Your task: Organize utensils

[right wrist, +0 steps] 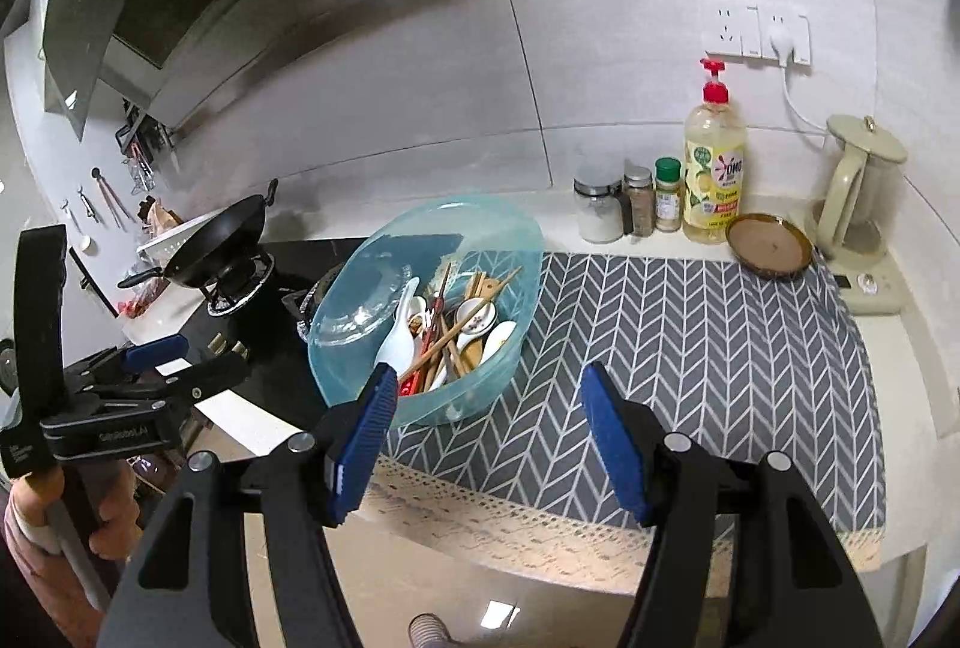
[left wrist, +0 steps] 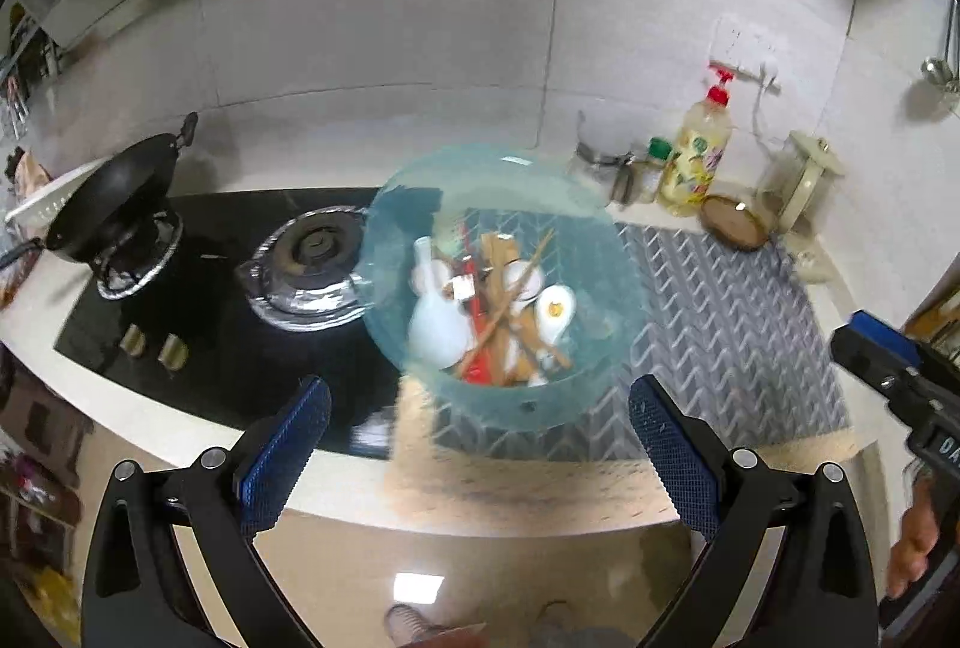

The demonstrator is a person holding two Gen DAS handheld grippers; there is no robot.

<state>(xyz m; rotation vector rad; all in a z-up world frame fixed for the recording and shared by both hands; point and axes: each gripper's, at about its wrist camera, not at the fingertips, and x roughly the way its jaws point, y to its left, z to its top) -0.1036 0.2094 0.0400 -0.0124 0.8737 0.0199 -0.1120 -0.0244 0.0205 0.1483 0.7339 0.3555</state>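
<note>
A clear blue plastic basin stands on the grey herringbone mat beside the stove. It holds several utensils: white ceramic spoons, wooden chopsticks and something red. My left gripper hovers in front of the basin's near rim, open and empty; the right wrist view shows it at the far left. My right gripper is open too, nothing between its blue pads, just right of the basin over the mat. Part of it shows at the right edge of the left wrist view.
Left of the basin is a black gas stove with a wok on the far burner. Along the back wall stand spice jars, a dish soap bottle, a brown saucer and a kettle. The mat reaches the counter's front edge.
</note>
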